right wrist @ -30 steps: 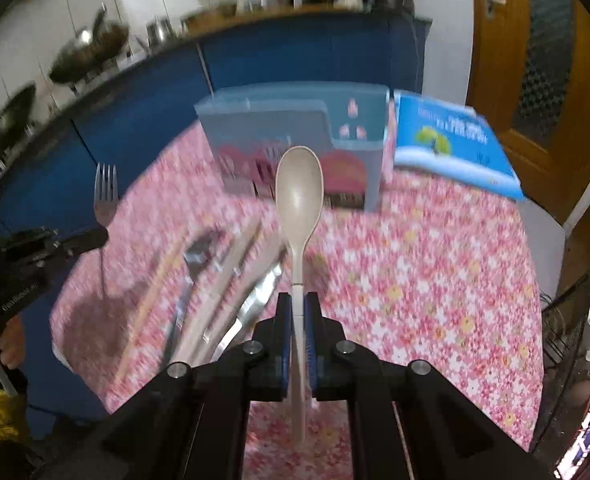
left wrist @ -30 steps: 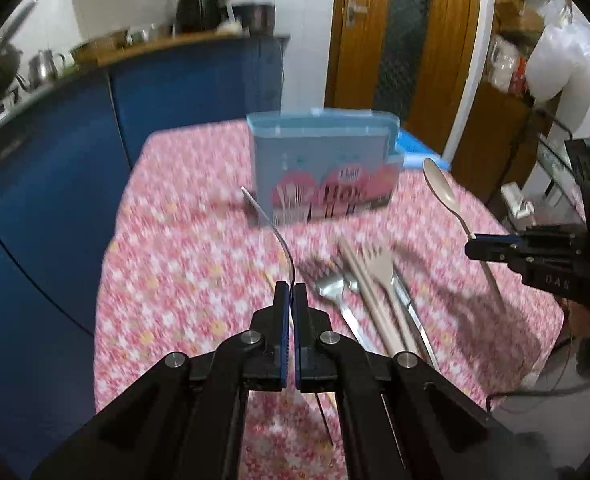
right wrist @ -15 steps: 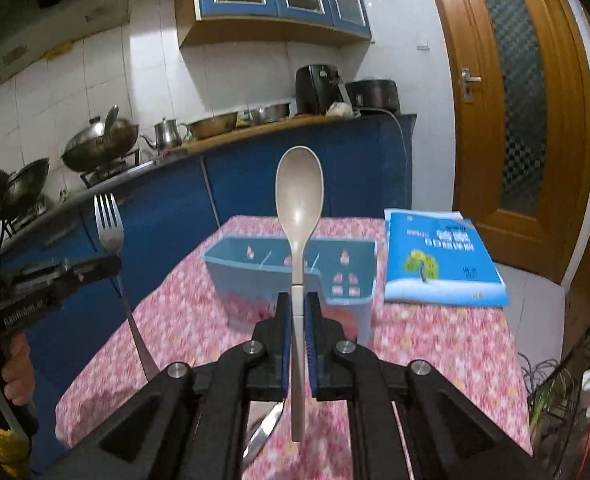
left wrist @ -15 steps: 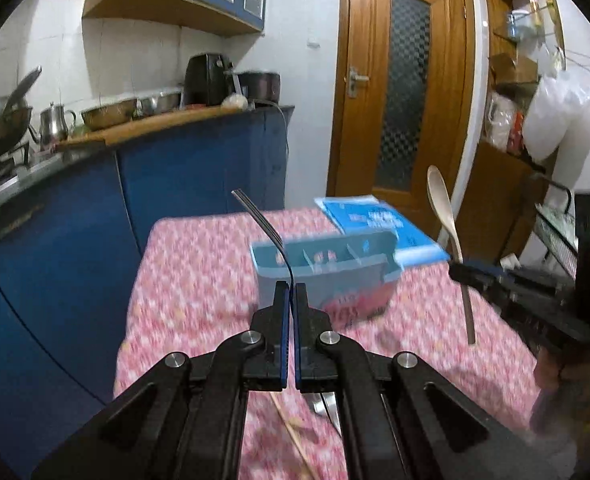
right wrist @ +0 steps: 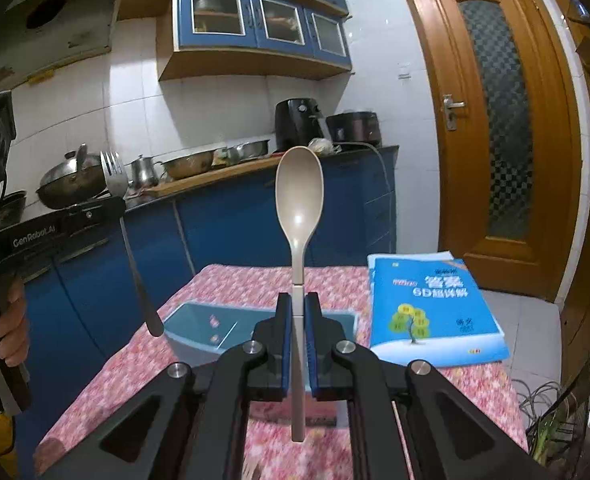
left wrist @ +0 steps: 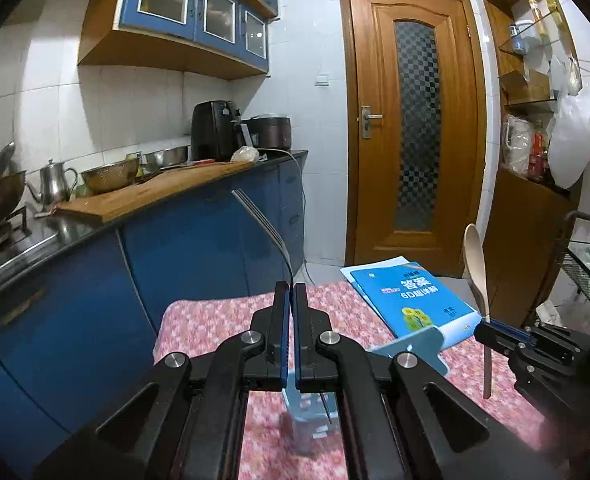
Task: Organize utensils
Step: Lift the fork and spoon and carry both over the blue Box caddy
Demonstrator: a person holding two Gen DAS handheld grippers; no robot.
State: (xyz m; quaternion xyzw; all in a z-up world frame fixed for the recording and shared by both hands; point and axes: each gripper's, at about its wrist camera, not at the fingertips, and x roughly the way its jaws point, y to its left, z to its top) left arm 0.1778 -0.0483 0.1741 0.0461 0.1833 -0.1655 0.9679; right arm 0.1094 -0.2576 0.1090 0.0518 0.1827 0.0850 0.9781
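My left gripper (left wrist: 293,292) is shut on a metal fork (left wrist: 261,224), seen edge-on with its tines up and to the left. The same fork (right wrist: 115,176) shows in the right wrist view, its handle hanging down above the left end of the light blue utensil holder (right wrist: 199,330). My right gripper (right wrist: 298,304) is shut on a beige spoon (right wrist: 298,196), bowl up, handle hanging below the pads over the holder. In the left wrist view the spoon (left wrist: 477,268) and the right gripper (left wrist: 491,326) sit at the right, and the holder (left wrist: 415,346) lies mostly hidden behind my fingers.
A pink floral cloth covers the table (right wrist: 231,280). A blue booklet (right wrist: 431,308) lies at the table's far right. Blue cabinets with a counter (left wrist: 143,196) of pots and appliances run along the left. A wooden door (left wrist: 415,128) stands behind. A hand (right wrist: 11,320) holds the left gripper.
Both grippers have risen and tipped up with the fork and spoon, so the holder has dropped low in view. The utensils lying on the table have gone out of sight.
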